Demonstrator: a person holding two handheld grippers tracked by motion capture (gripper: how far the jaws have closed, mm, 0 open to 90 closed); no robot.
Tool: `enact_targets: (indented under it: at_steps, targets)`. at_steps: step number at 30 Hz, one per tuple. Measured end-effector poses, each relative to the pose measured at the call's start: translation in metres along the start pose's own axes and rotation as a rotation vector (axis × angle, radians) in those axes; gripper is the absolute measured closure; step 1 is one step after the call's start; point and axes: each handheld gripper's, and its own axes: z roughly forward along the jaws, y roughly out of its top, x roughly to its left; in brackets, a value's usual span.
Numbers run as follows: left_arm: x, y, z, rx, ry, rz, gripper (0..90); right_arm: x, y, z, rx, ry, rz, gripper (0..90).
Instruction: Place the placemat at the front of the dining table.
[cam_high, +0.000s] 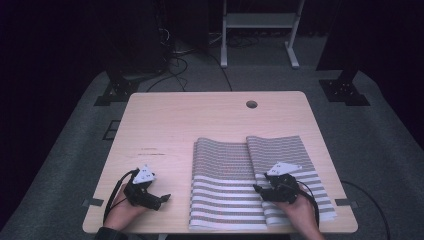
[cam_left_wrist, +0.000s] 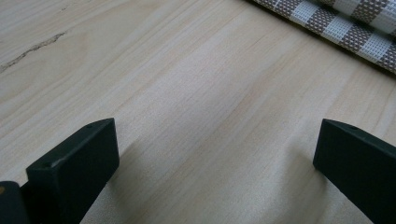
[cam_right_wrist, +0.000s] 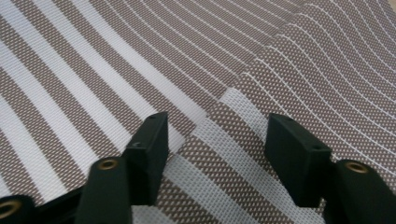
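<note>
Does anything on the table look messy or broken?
Nothing looks broken or spilled. Two brown-and-white striped woven mats lie overlapping instead of neatly apart, and the right one sits a bit crooked. The pale wooden table has a thin dark scratch.

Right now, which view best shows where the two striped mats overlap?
Right gripper view: the seam sits right above the open right gripper, one mat's edge lying on the other. High view shows both mats whole but small. Left gripper view catches a corner.
</note>
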Motion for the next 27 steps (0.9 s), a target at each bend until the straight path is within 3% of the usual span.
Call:
enact_targets:
  at_steps: [10,18,21,27]
  targets:
    - [0.0,0.0,0.0,-0.001,0.0,-0.001,0.0,-0.021,0.01,0.01,-0.022,-0.058,0.012,45.1]
    - [0.0,0.0,0.0,-0.001,0.0,-0.001,0.0,-0.045,0.022,0.024,-0.033,-0.088,0.059,42.0]
    - [0.0,0.0,0.0,-0.001,0.0,-0.001,0.0,-0.048,0.024,0.023,-0.052,-0.093,0.068,42.6]
    - [0.0,0.0,0.0,0.0,0.0,-0.001,0.0,-0.05,0.022,0.003,-0.094,-0.084,0.093,42.2]
